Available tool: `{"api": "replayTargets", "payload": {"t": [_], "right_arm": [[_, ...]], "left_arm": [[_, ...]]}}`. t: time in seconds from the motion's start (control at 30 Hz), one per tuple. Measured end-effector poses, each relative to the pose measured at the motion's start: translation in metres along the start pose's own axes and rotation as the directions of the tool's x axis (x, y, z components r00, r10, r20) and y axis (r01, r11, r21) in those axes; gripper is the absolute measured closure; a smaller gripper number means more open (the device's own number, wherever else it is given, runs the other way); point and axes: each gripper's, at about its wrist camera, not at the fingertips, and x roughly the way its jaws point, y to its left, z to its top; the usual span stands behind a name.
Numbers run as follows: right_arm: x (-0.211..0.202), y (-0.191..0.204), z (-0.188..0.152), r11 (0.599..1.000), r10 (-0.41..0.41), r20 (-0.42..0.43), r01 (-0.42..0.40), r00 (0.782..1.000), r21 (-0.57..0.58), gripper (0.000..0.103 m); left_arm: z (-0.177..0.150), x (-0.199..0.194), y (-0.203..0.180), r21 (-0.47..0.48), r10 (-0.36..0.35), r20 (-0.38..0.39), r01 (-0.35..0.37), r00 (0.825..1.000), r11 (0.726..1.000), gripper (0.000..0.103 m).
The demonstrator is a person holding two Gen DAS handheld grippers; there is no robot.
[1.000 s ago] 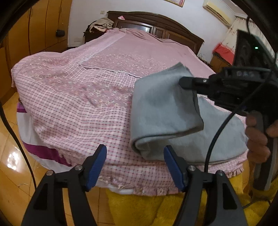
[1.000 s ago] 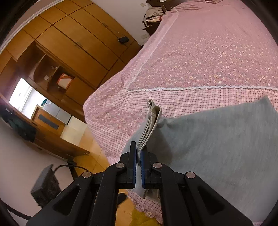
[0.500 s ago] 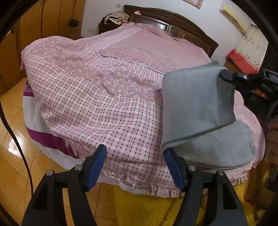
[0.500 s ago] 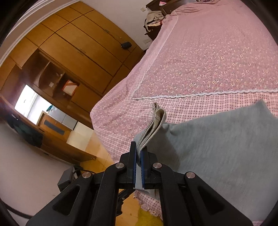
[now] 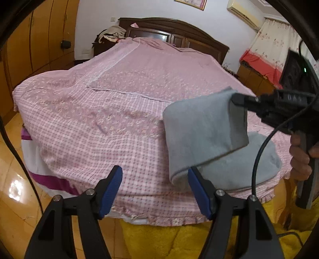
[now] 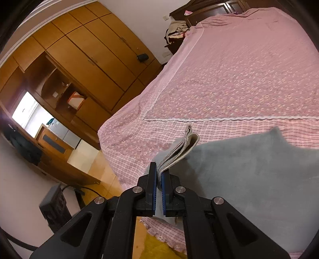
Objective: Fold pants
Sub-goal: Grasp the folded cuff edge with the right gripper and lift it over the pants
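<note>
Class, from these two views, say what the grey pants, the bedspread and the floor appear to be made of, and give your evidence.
Grey pants: soft matte knit, perhaps fleece; fuzzy, drapes limply.
Bedspread: thin woven cloth, probably cotton; printed pink checks, small wrinkles.
Floor: glossy, maybe polished wood or tile; it mirrors bright light.

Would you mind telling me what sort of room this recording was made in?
Most likely a home bedroom: a large bed under a pink bedspread with a dark wooden headboard, tall wooden wardrobes along the wall, and a curtained window beneath an air conditioner.
</note>
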Motion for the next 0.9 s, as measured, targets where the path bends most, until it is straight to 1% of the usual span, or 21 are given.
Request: {"api": "replayTargets", "payload": {"t": [0.1,0.2,0.33,0.47,0.67,0.9], "right_arm": [[-0.014,-0.006,0.0,1.0,-0.014,0.012,0.015,1.0,-0.007,0.098],[-0.029,-0.012,0.001,0.999,-0.036,0.03,0.036,0.999,-0.015,0.098],[-0.049,-0.021,0.002,0.997,-0.07,0.052,0.071,0.996,-0.022,0.098],[-0.071,-0.034,0.001,0.995,-0.104,0.079,0.104,0.992,-0.003,0.098],[-0.105,-0.055,-0.002,0.986,-0.166,0.124,0.162,0.978,0.034,0.098],[-0.134,-0.069,-0.002,0.975,-0.219,0.165,0.211,0.962,0.064,0.098]], "left_arm": [[0.006,0.003,-0.005,-0.011,-0.038,-0.001,0.038,0.999,0.999,0.032],[0.009,0.007,-0.012,0.007,-0.04,-0.001,0.04,0.999,0.999,0.032],[0.015,0.017,-0.022,0.022,-0.062,-0.012,0.062,0.998,0.998,0.032],[0.017,0.027,-0.032,0.04,-0.078,-0.022,0.079,0.997,0.996,0.032],[0.02,0.038,-0.048,0.073,-0.106,-0.038,0.109,0.994,0.991,0.032],[0.024,0.043,-0.065,0.11,-0.134,-0.043,0.138,0.99,0.984,0.031]]}}
